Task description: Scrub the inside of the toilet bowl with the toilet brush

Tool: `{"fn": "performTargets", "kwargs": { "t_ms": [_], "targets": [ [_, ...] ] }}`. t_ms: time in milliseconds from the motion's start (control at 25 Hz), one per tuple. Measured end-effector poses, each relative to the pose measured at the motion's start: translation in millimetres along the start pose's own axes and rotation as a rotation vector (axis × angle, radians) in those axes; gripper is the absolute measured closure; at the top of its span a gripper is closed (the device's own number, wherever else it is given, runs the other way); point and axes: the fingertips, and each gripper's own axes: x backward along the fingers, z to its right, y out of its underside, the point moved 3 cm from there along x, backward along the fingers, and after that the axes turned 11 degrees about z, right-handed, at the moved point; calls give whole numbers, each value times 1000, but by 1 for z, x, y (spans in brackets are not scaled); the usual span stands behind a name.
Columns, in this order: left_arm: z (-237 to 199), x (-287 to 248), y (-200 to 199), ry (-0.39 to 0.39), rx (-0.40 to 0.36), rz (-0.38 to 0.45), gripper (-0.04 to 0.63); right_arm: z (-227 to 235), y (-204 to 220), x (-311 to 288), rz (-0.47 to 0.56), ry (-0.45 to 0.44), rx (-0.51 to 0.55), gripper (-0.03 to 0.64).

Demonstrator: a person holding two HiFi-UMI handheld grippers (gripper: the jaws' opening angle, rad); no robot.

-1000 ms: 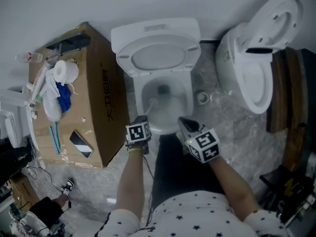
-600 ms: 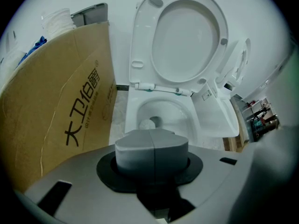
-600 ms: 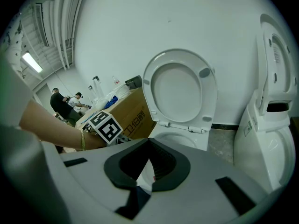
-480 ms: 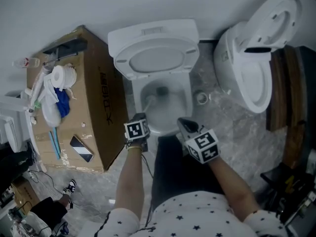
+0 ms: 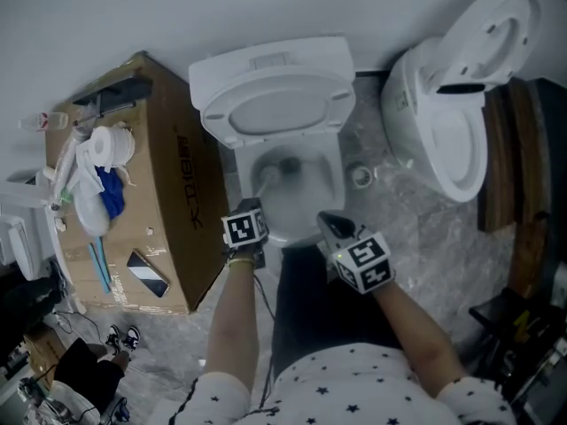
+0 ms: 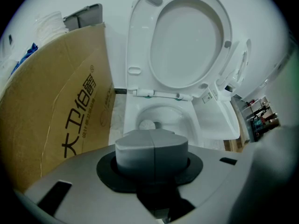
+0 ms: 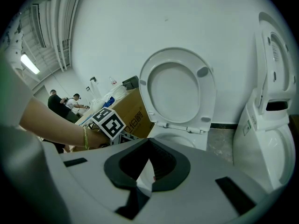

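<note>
The toilet brush (image 5: pixel 268 181) has its head low against the left inner wall of the toilet bowl (image 5: pixel 312 195). Its handle slants back into the left gripper (image 5: pixel 252 208), whose fingers are clamped together on it. The right gripper (image 5: pixel 330 223) hovers near the front rim, fingers apart and empty.

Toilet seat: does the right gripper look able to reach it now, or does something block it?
Probably yes. The right gripper is open and empty, the raised toilet seat stands straight ahead of it, and the left gripper sits off to one side.
</note>
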Motion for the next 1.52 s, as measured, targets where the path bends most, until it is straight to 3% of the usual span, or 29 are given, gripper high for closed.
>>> {"fn": "performTargets", "kwargs": {
  "t_ms": [1520],
  "targets": [
    [49,-23,-48,52,-109,27,448,20,0,17,21,72,-41,611]
  ]
}}
